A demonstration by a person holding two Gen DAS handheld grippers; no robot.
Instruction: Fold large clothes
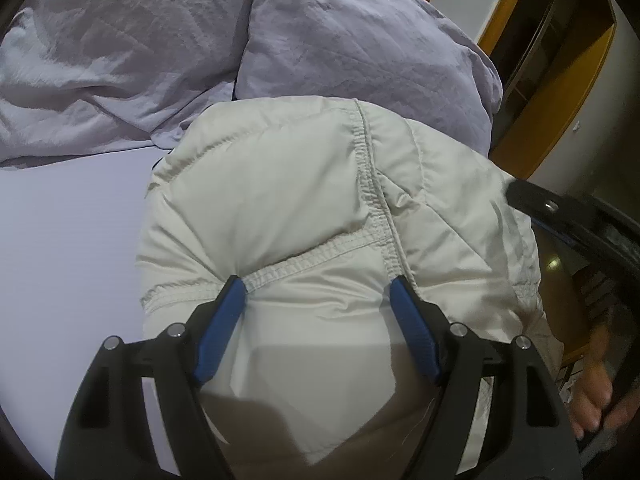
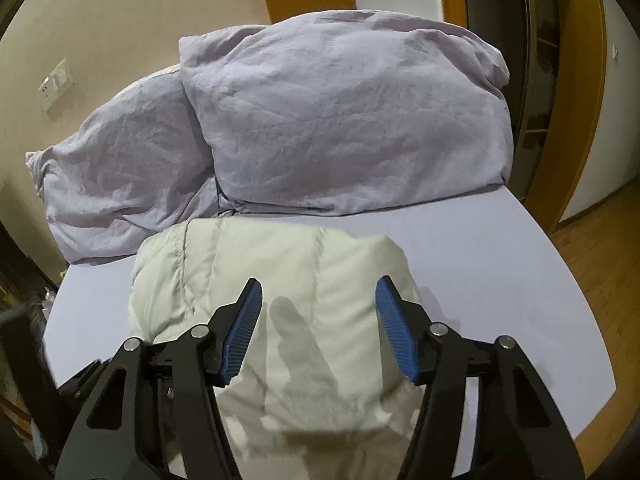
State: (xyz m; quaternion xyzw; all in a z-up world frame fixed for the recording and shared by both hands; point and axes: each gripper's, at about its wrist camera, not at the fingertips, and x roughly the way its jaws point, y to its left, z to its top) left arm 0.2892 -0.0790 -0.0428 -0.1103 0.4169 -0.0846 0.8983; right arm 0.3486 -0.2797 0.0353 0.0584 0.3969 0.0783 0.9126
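The left tongs (image 1: 318, 292) stand wide, their blue pads (image 1: 222, 328) pressed down against the cream padded jacket (image 1: 280, 184) on either side of a stitched seam; nothing is pinched between them. The jacket lies directly under and ahead of these tongs, bundled into a thick, roughly folded block on the bed (image 1: 68, 240).

The right tongs (image 2: 318, 300) are also wide and hold nothing. In the right wrist view they hover just over the near end of the same jacket (image 2: 280, 280), and whether they touch it cannot be told. From here the jacket's long axis runs straight away from the tongs toward the pillows, its far edge stopping just short of them.

Judging by this, the left tongs are the nearer and already bear on the cloth, so any next fold or flattening would turn on that seam line running across between their pads.

Beyond the jacket, two lilac pillows (image 2: 340, 120) lie piled at the far end of the bed (image 2: 480, 240), the nearer one almost touching the jacket's far edge. Farther off stands wooden door framing (image 2: 576, 92).
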